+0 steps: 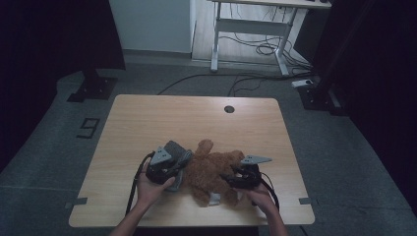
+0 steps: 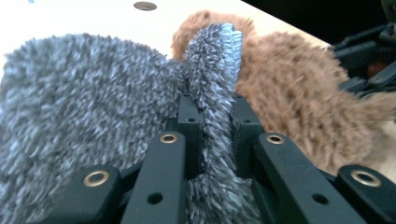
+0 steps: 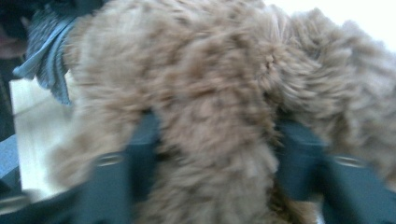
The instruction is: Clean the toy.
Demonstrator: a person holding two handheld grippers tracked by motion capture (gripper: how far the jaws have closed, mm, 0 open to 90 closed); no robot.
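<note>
Grey fleece (image 2: pixel 212 93) pinched tight between left gripper (image 2: pixel 212 116) jaws; brown plush (image 3: pixel 210 116) bulging between right gripper (image 3: pixel 212 140) jaws, pressed on both sides.

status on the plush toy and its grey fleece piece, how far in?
Done: the left gripper is shut on a fold of the grey fleece, beside the brown plush toy on the table. In hand: the right gripper has a brown limb between its jaws. Left: most of the toy looks uncovered, so the fleece work seems unfinished.
</note>
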